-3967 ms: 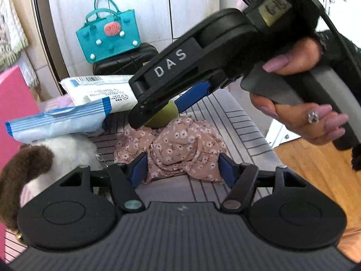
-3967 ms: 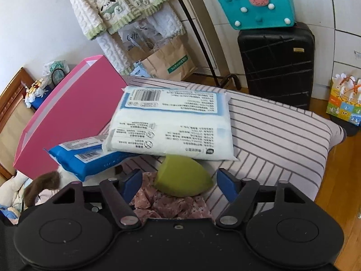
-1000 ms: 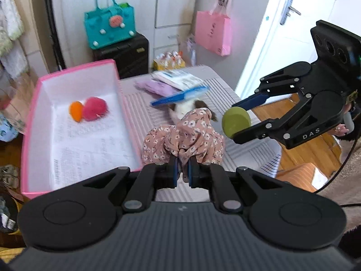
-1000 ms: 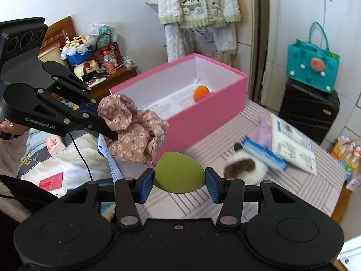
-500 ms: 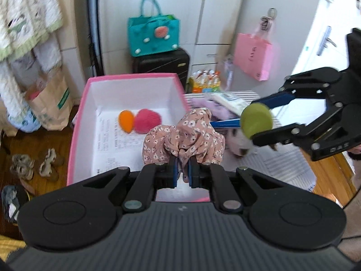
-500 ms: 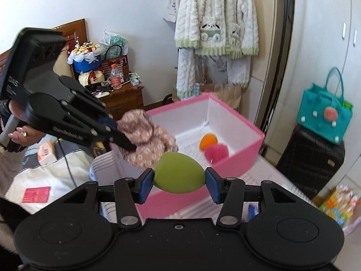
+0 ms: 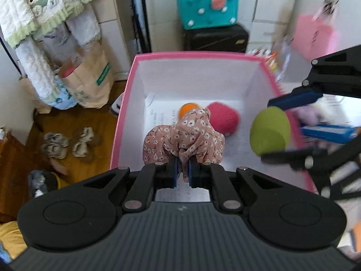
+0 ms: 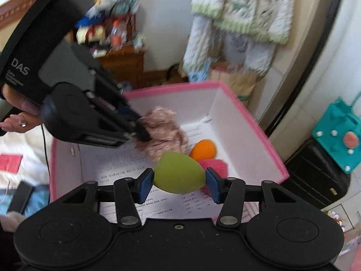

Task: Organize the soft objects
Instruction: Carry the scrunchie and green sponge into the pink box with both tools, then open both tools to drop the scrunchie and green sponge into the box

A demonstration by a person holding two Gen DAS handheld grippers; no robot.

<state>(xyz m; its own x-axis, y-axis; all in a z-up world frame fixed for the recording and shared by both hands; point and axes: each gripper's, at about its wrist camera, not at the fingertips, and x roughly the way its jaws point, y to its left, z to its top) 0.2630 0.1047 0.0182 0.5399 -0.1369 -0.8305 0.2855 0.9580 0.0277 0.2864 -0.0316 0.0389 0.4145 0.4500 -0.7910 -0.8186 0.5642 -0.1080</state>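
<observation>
Left gripper [image 7: 182, 172]: jaws pressed together on a fold of the floral cloth [image 7: 183, 141]. The cloth bunches up ahead of the blue pads and hangs over the open pink box [image 7: 123, 117].

Right gripper [image 8: 179, 184]: jaws clamped on the green sponge [image 8: 179, 172], one pad on each side. The sponge is held above the near part of the box, clear of the floor of the box.

In the right wrist view, the left gripper [image 8: 135, 128] enters from the left with the cloth [image 8: 162, 128] at its tip, just beyond the sponge. A hand [image 8: 17, 115] grips its handle.

Box contents: an orange sponge [image 8: 203, 150] and a pink ball [image 7: 222, 118] lie side by side on a printed sheet [image 8: 126, 160] near the far wall.

Beyond the box: a teal bag [image 7: 207, 5] on a black suitcase [image 7: 215, 38], and a white garment [image 8: 241, 6] hanging on the wall.
</observation>
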